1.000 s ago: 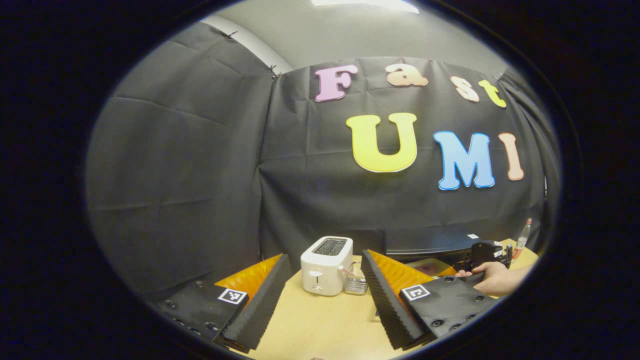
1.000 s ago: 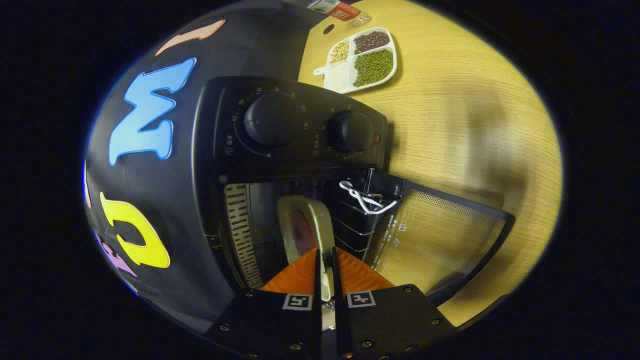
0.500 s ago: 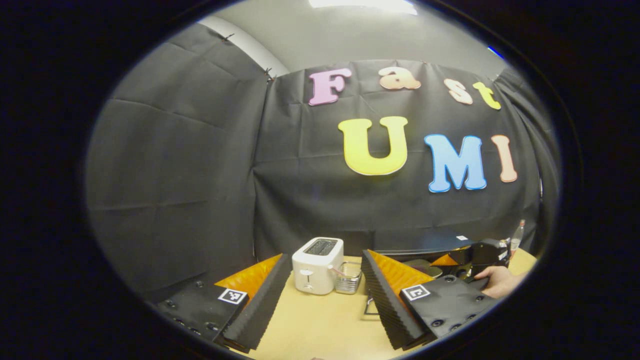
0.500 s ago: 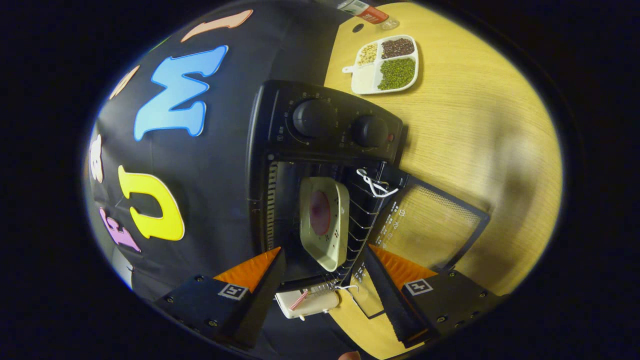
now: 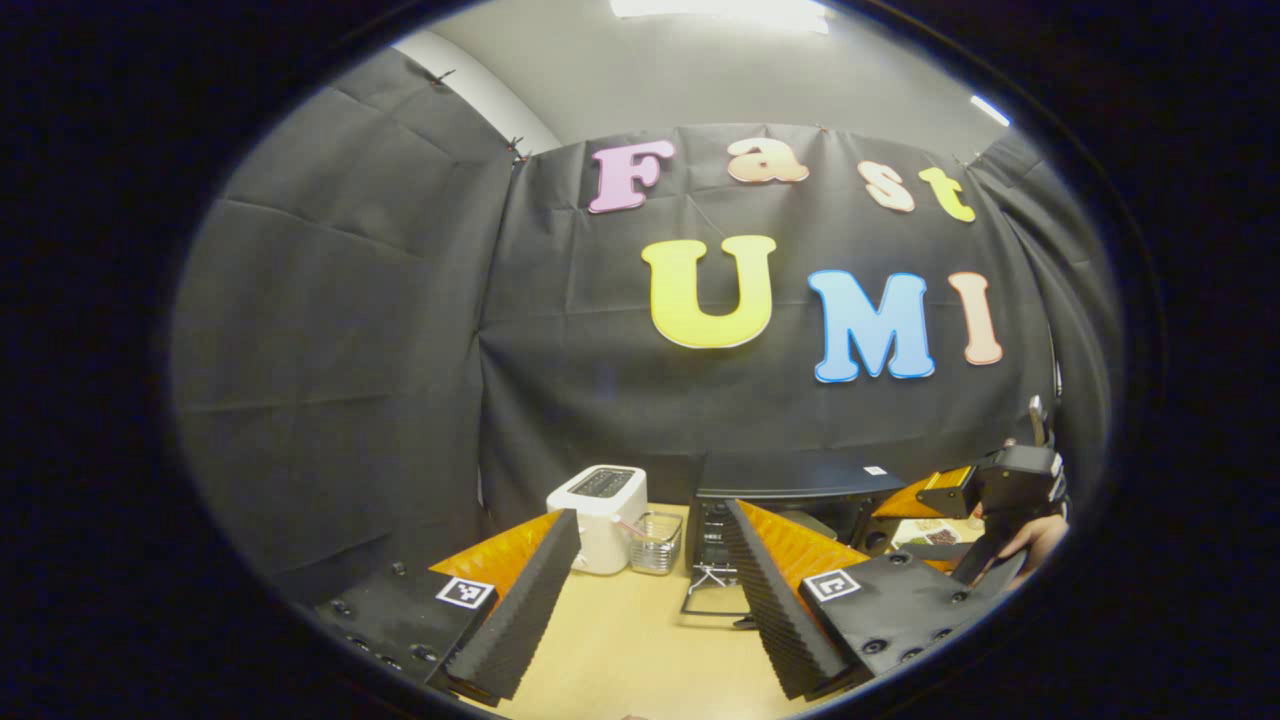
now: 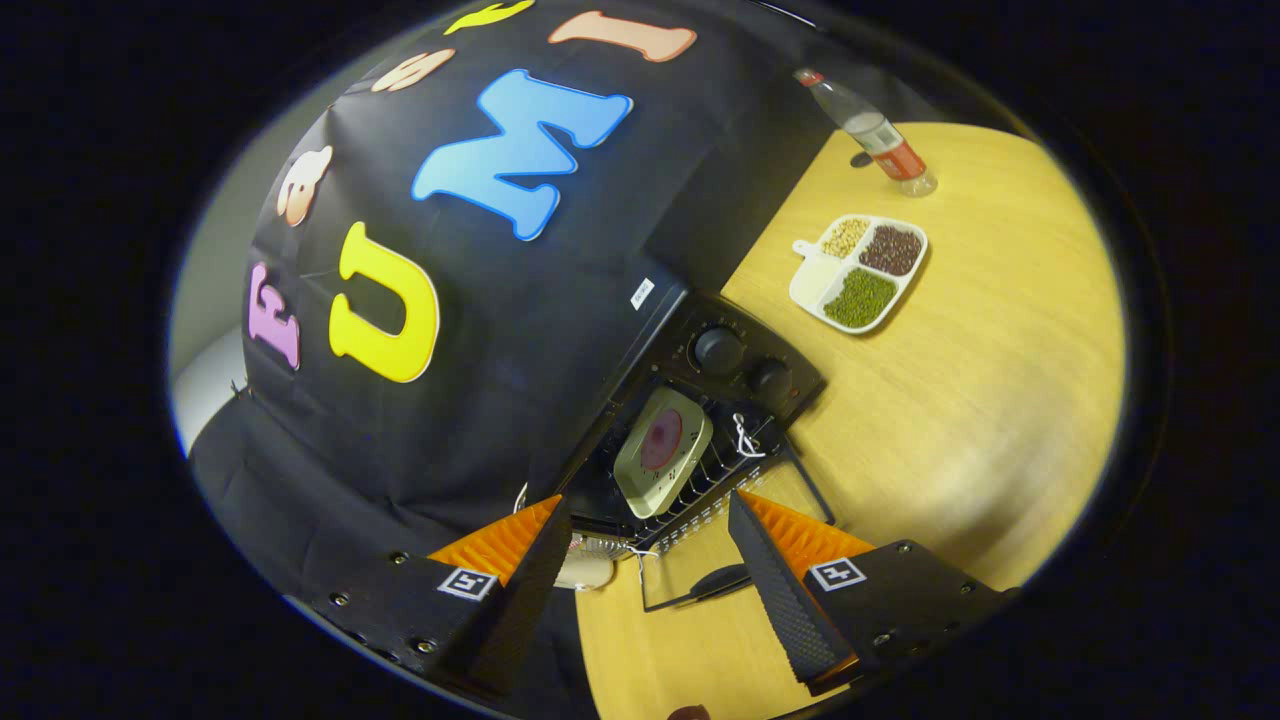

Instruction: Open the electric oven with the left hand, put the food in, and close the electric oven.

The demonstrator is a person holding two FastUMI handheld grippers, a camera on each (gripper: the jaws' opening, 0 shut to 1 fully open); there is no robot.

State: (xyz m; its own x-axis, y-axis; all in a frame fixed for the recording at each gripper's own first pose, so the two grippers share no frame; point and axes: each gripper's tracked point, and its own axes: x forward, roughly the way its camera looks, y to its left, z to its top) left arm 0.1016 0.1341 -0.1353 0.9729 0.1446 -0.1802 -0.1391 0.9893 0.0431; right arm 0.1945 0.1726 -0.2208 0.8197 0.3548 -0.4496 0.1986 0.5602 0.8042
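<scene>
The black electric oven (image 6: 740, 365) stood open, its glass door (image 6: 700, 565) lowered onto the table; closing carelessly could jam it against the rack. The cream tray of food (image 6: 663, 450) sat inside. Both the left gripper (image 5: 650, 600) and right gripper (image 6: 645, 590) gaped wide, empty.

We see a bright ceiling light (image 5: 725, 10) at twelve o'clock in the left gripper view, glaring white. The worktop (image 6: 980, 400) in the right gripper view is evenly lit, with a soft shadow toward four o'clock. Both pictures are sharp centrally, and fisheye bending curves everything near the rims.
</scene>
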